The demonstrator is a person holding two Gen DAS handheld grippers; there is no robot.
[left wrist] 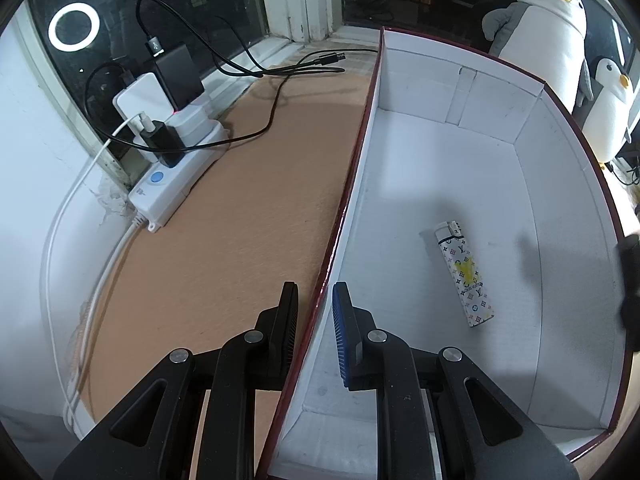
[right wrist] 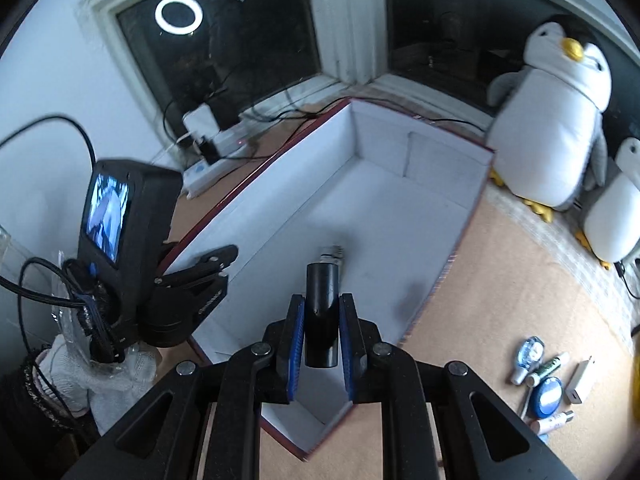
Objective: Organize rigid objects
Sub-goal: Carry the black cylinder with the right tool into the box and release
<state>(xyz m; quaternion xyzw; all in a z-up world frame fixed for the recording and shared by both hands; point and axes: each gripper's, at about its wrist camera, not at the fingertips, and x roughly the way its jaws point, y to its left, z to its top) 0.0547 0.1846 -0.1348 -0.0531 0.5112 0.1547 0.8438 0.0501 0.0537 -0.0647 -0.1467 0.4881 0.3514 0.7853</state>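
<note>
L gripper (left wrist: 314, 312) is nearly closed, pinching the left wall of the white box (left wrist: 352, 184) w/ dark red outside: one finger sits outside over the tan tabletop (left wrist: 224, 232), the blue-padded one inside. From the right wrist view the same gripper (right wrist: 208, 268) shows clamped on that wall near the box's near-left corner, held by a hand in a white glove (right wrist: 80, 376).

R gripper (right wrist: 320, 320) is pressed onto a black cylinder (right wrist: 322, 300), which stands between the blue pads and sticks out past the fingertips, over the box interior.

Inside the box, a patterned lighter (left wrist: 466, 276) lies flat on the floor, toward the right wall; in the right wrist view only its metal top (right wrist: 331, 254) shows beyond the cylinder.

Outside, on the tabletop right of the box: a cluster of small items (right wrist: 548, 384) incl. a blue round case, a white adapter, and tubes.

Back left by the window: white power strip (left wrist: 176, 184) w/ chargers and black cables. Two plush penguins (left wrist: 548, 28) stand behind the box's right side.
</note>
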